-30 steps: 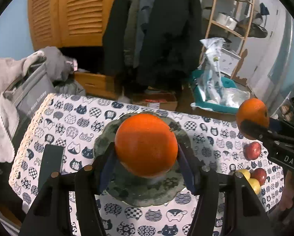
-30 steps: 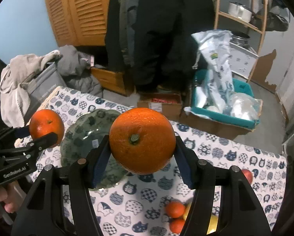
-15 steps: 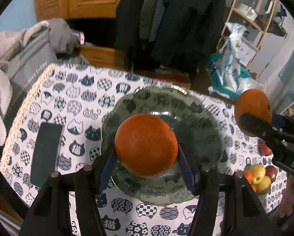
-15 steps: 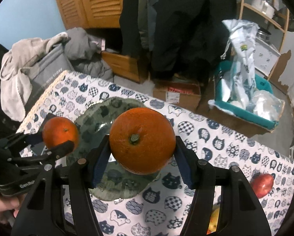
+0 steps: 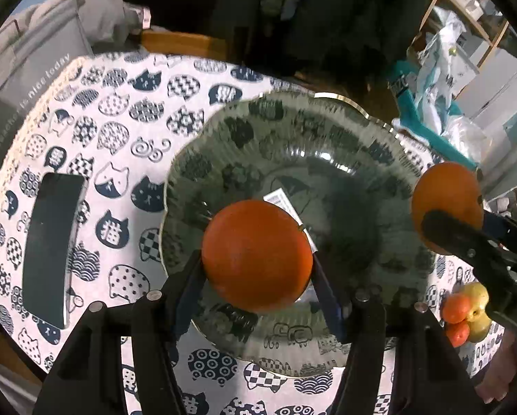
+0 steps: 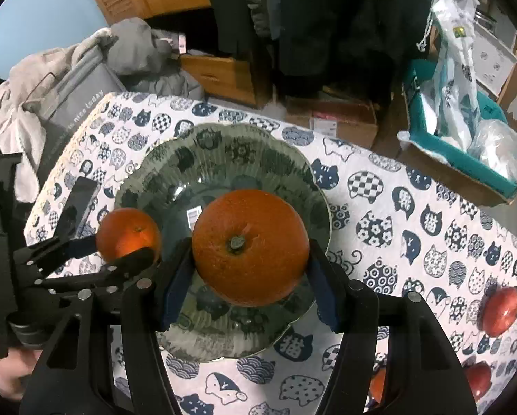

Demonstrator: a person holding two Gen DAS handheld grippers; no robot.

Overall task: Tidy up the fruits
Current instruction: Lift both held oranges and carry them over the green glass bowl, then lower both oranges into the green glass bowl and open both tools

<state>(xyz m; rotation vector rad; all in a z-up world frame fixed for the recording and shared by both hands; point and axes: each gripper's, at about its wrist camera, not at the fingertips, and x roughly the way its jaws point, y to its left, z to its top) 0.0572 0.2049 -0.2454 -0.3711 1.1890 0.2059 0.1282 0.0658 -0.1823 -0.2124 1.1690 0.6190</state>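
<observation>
Oranges are sitting one in each hand-held gripper, both hanging over the plate (image 5: 224,145) without touching it, so nothing is lying on the plate yet and the sorting seems to be only starting. The left hand-held gripper (image 5: 256,273) is clamping its orange (image 5: 256,254) above the plate's near side; the right hand-held gripper (image 6: 250,273) is pinching its orange (image 6: 250,245), stem end facing the camera, above the plate's middle. Both oranges are looking round, firm and glossy, with dimpled skin. Red apples (image 6: 500,311) and a small heap of fruit (image 5: 466,314) are waiting on the counter (image 6: 379,190) to the right, well apart from the plate, so most of the work is probably remaining. A dark phone (image 5: 51,249) is lying left of the plate.
</observation>
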